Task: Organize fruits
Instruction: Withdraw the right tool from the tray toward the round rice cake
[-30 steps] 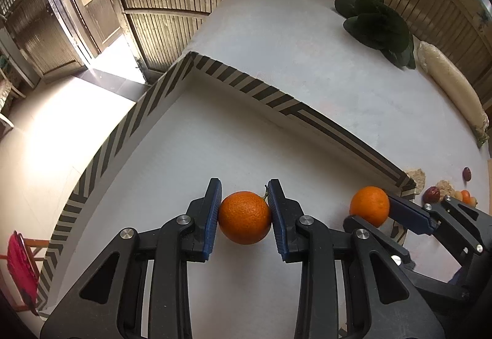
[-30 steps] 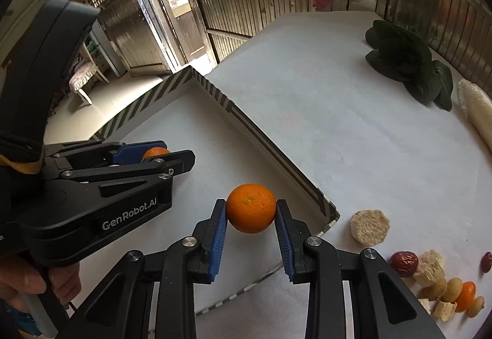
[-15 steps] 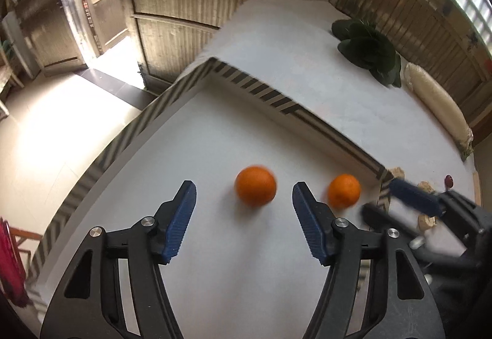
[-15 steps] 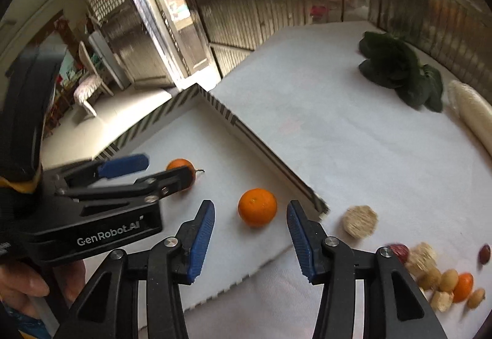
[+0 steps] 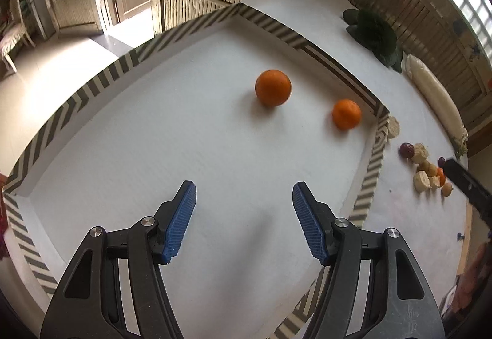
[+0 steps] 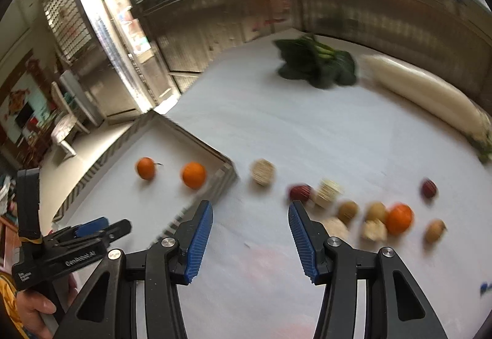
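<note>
Two oranges lie inside the white tray with a striped rim (image 5: 123,62): a larger orange (image 5: 272,87) and a smaller orange (image 5: 346,113) near the tray's right corner. Both also show in the right wrist view (image 6: 146,168) (image 6: 193,174). My left gripper (image 5: 244,213) is open and empty, pulled back above the tray floor. My right gripper (image 6: 250,231) is open and empty over the table outside the tray. A small orange fruit (image 6: 398,219) lies among red dates (image 6: 299,193) and pale pieces on the table ahead of it.
A dark leafy vegetable (image 6: 316,65) and a long white radish (image 6: 427,96) lie at the table's far side. A round pale slice (image 6: 262,172) lies just outside the tray corner (image 6: 227,173). The left gripper body (image 6: 70,246) shows at lower left of the right wrist view.
Both grippers opened and let go of their oranges, which now rest in the tray. Both grippers pulled back; the right one swung right toward the small fruits on the table.
</note>
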A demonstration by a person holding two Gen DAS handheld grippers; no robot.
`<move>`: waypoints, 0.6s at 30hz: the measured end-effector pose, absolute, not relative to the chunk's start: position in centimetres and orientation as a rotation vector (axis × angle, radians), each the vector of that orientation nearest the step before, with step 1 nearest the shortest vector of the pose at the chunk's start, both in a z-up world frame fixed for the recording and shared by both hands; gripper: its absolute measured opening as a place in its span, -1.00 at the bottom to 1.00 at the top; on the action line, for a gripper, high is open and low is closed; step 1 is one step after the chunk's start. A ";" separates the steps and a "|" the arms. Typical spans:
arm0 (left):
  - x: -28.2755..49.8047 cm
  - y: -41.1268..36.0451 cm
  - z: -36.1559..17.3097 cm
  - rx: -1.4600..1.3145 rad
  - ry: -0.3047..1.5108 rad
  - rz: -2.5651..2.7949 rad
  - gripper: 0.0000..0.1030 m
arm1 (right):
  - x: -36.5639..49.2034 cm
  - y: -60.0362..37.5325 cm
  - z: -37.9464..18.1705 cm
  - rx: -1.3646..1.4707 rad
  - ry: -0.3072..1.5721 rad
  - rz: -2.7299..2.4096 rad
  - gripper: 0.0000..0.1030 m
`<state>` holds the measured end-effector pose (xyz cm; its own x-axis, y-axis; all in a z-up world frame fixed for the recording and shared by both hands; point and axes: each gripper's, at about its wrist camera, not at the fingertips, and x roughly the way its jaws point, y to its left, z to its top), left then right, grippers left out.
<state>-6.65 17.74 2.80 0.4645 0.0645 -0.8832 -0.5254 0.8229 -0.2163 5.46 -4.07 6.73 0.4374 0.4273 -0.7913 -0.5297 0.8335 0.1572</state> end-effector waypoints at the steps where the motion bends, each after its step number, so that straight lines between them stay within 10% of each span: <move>1: -6.6 17.3 3.0 -0.490 1.032 0.377 0.27 | 5.3 -4.5 6.7 -0.117 0.949 0.589 -0.04; 18: -4.5 8.9 9.4 -0.226 0.901 0.207 0.28 | 1.0 -10.7 8.2 -0.129 0.898 0.524 -0.04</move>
<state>-4.49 8.91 9.40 0.6039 0.0831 -0.7927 -0.2717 0.9564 -0.1067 0.97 -10.74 8.18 0.5074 0.3808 -0.7730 -0.4862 0.8671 0.1080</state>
